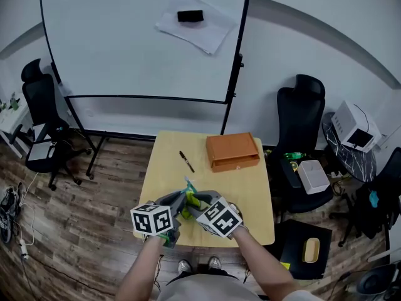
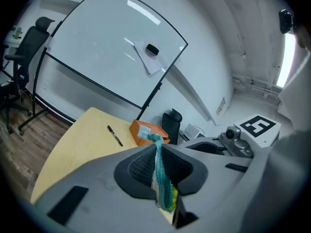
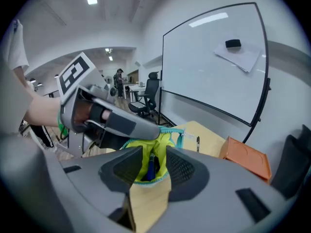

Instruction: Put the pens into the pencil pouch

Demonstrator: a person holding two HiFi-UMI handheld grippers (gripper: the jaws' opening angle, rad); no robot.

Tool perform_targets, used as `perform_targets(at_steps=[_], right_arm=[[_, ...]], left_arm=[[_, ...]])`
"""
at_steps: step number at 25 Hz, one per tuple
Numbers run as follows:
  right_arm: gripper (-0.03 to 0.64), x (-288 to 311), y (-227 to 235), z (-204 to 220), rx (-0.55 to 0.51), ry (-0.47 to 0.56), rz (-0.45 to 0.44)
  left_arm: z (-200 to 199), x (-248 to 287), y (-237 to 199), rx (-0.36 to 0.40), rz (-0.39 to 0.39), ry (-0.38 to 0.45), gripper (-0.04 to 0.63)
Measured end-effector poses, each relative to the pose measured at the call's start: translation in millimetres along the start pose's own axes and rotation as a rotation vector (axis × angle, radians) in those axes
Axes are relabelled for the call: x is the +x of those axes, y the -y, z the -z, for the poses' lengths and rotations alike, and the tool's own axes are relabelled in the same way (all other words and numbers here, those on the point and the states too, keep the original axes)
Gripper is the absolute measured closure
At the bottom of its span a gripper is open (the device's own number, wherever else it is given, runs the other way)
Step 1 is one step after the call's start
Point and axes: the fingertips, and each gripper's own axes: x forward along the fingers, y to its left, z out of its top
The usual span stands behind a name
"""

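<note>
Pouch (image 2: 163, 191) pinched between left gripper (image 2: 157, 152) fingers (image 2: 138, 173) | mouth between right gripper (image 3: 149, 155) fingers (image 3: 183, 170)

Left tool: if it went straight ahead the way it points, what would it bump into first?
The left tool pinches the pouch by its teal edge. Past that, it would probably meet the orange box on the table, though depth is unclear.

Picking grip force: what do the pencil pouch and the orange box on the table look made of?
Pencil pouch: soft, matte yellow-green fabric with a woven teal zipper tape; it folds and sags. Orange box: rigid and matte with sharp edges; probably cardboard or plastic, but I can't tell which.
</note>
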Motion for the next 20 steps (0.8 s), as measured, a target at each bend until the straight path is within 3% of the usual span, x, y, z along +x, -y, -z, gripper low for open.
perform_targets(at_steps=[7,15,20], right_arm=[[0.473,-33.3,32.0,-51.1,0.069,0.155,0.103],[0.483,-16.5,80.2,-32.5,0.150,0.109,0.203],[0.483,18.1,106.5,-8.2,0.209,0.060,0.205]], left_arm=[[-33.6,-16.5,-18.5,0.025,-0.005,0.054,0.558],[-66.4,-35.7,-50.3,0.030,-0.058,0.110,0.558],[-68.3,-37.0,-73.9,0.005,-0.112,0.119,0.558]])
